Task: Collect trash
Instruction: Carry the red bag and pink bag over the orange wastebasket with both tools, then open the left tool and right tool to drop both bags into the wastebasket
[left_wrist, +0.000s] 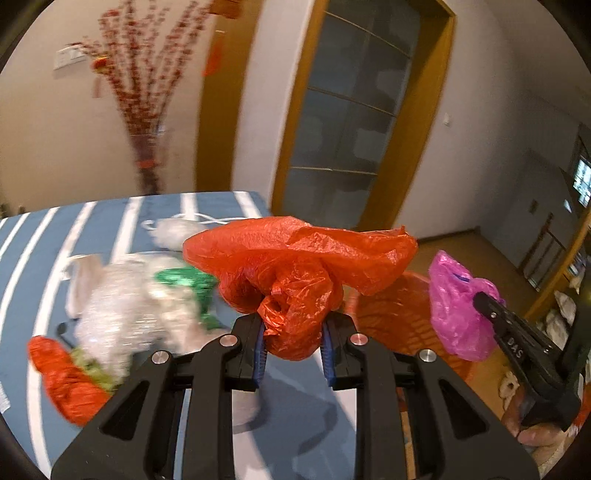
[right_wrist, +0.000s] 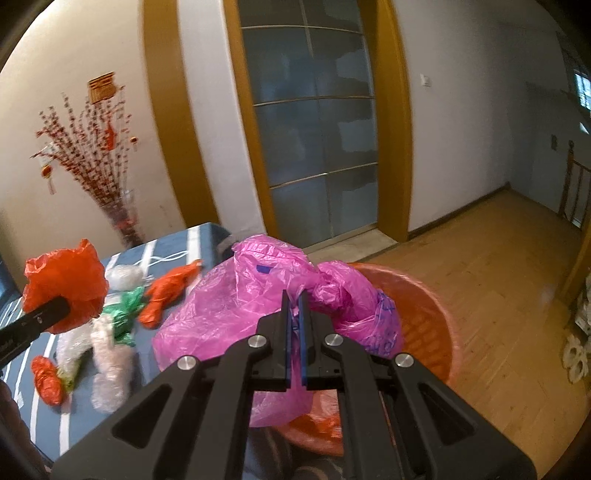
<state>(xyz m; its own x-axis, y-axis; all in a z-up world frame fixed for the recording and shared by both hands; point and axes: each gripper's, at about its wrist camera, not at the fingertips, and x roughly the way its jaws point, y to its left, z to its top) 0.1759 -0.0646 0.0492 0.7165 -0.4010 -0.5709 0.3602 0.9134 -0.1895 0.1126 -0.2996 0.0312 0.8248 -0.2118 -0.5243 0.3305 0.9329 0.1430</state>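
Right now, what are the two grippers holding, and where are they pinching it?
The left gripper pinches the red plastic bag at its bunched lower end. The right gripper pinches the pink plastic bag at a gathered fold near its middle.

1. the left gripper (left_wrist: 293, 339) holds a crumpled bag (left_wrist: 299, 258) above the bench (left_wrist: 110, 221).
2. the right gripper (right_wrist: 294, 332) holds a second bag (right_wrist: 236, 306) over the basket (right_wrist: 432, 325), which stands on the floor (right_wrist: 498, 258) right of the bench.
3. bubble wrap (left_wrist: 122, 306) and foil scraps (left_wrist: 66, 380) lie on the bench, left of both grippers.
4. a vase of branches (right_wrist: 122, 218) stands behind the bench, a door (right_wrist: 314, 122) to its right.
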